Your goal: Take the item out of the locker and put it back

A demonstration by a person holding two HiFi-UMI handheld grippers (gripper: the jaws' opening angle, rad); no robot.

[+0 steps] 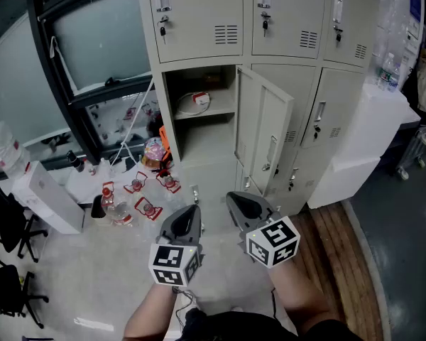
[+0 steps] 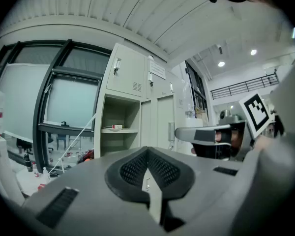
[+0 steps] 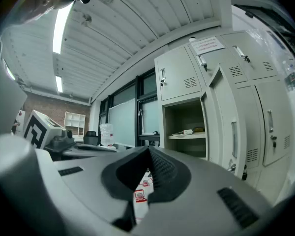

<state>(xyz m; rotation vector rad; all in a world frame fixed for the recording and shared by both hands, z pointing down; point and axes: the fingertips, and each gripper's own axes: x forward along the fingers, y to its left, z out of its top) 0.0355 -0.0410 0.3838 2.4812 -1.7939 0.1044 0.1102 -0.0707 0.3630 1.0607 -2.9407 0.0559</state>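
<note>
The left gripper [image 1: 190,210] and the right gripper [image 1: 236,199] are holding their fingers together, empty. The item [image 1: 197,101], too small to make out, is lying on the open locker's [image 1: 199,27] shelf [image 1: 224,109], well ahead of the fingers.

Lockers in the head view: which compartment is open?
The leftmost compartment in the second row from the top: its door is swung out to the right, exposing a shelf with a white item. Every other one is shut.
</note>
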